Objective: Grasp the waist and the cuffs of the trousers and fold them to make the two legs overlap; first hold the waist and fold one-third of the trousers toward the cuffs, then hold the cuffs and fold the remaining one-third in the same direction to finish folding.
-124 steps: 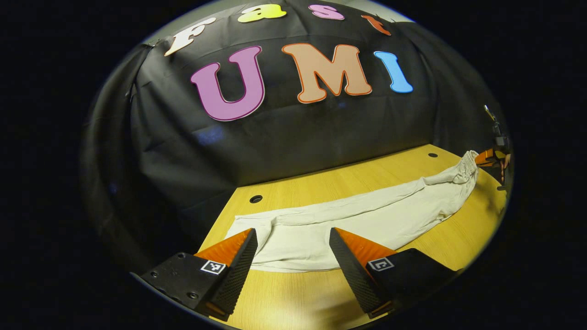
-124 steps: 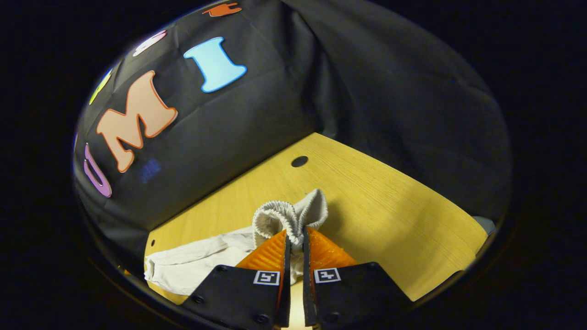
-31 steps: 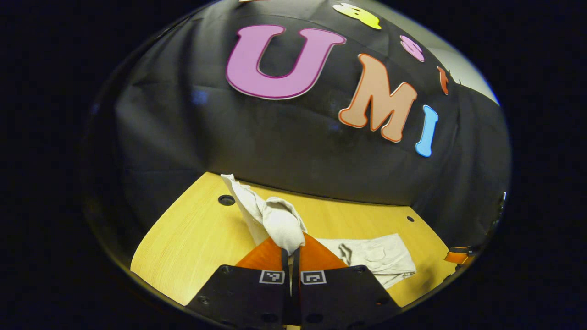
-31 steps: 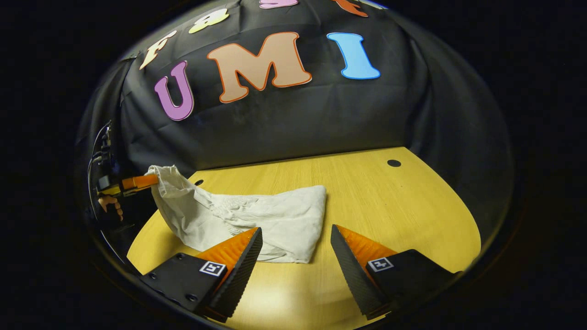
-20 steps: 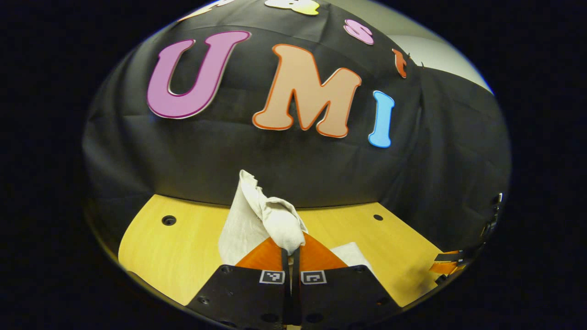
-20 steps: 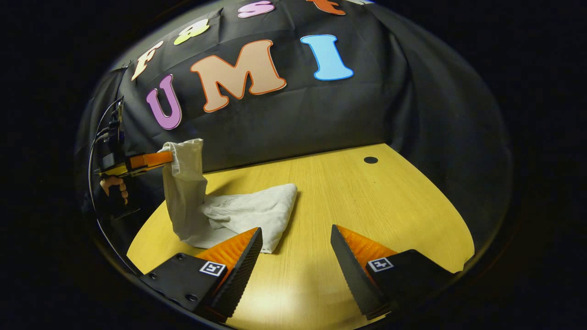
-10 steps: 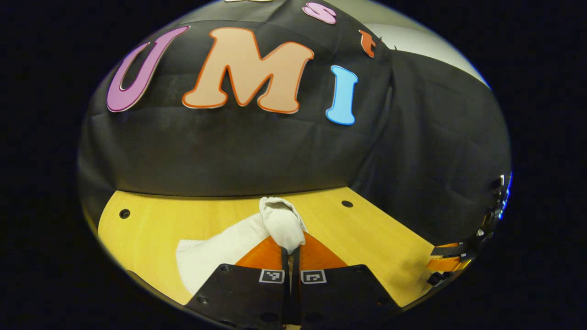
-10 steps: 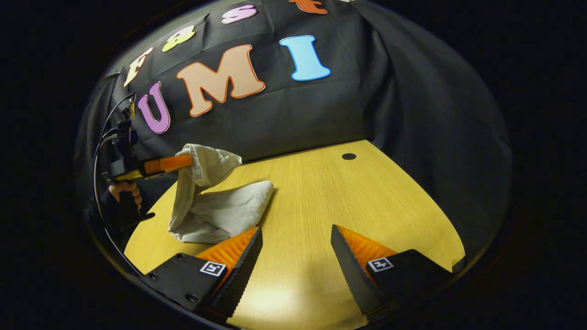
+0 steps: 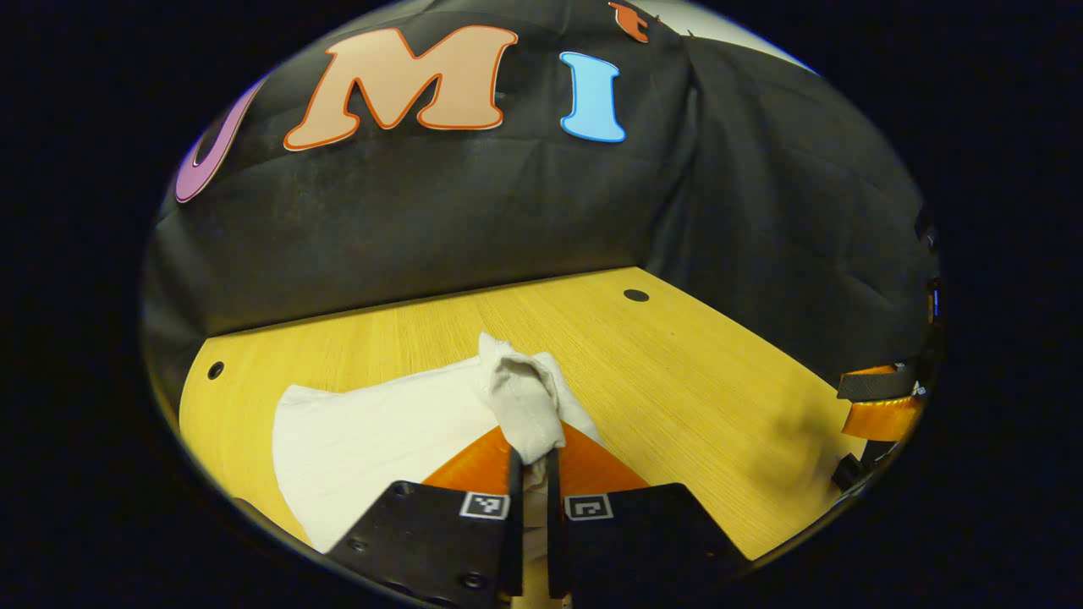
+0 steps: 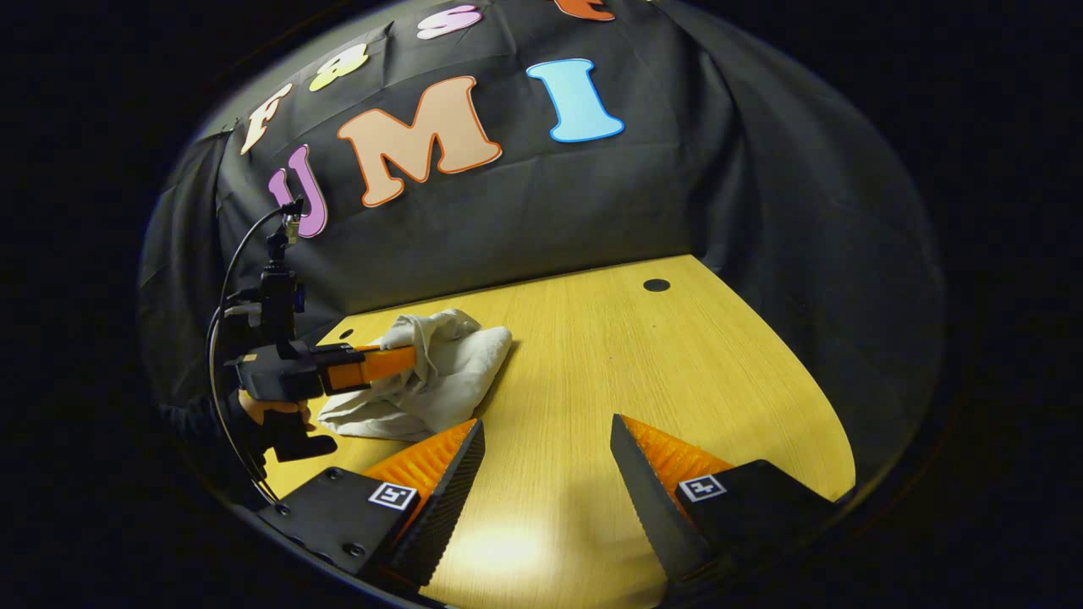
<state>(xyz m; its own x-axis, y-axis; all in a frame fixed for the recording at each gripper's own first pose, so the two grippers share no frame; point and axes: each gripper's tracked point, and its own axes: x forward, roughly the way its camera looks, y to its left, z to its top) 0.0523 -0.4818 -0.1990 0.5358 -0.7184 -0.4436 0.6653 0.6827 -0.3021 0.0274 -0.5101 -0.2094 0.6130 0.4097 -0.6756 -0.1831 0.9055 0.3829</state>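
In the left gripper view, the left gripper (image 9: 531, 457) has its 2 fingers drawn together on a bunched end of the trousers (image 9: 381, 431), the cloth pinched between them and bulging out just past the tips. From that pinch the pale trousers spread to the left as a flat folded pad lying on the table (image 9: 677, 381). At the right edge of this view part of the right gripper (image 9: 880, 406) shows, held above the table's near corner, well apart from the cloth.

In the right gripper view, the right gripper (image 10: 541, 457) has its 2 fingers spread wide apart with nothing between them, hovering over bare table (image 10: 643, 372). Its left finger sits just in front of the trousers' (image 10: 457, 359) near edge; whether it touches them cannot be told. The trousers lie in a compact, rumpled bundle at the left part of the table. The left gripper (image 10: 398, 359) reaches in from the left, its tips buried in the top of the bundle, and a hand (image 10: 262, 410) holds its grip below a camera mount with a looping cable (image 10: 228, 288).
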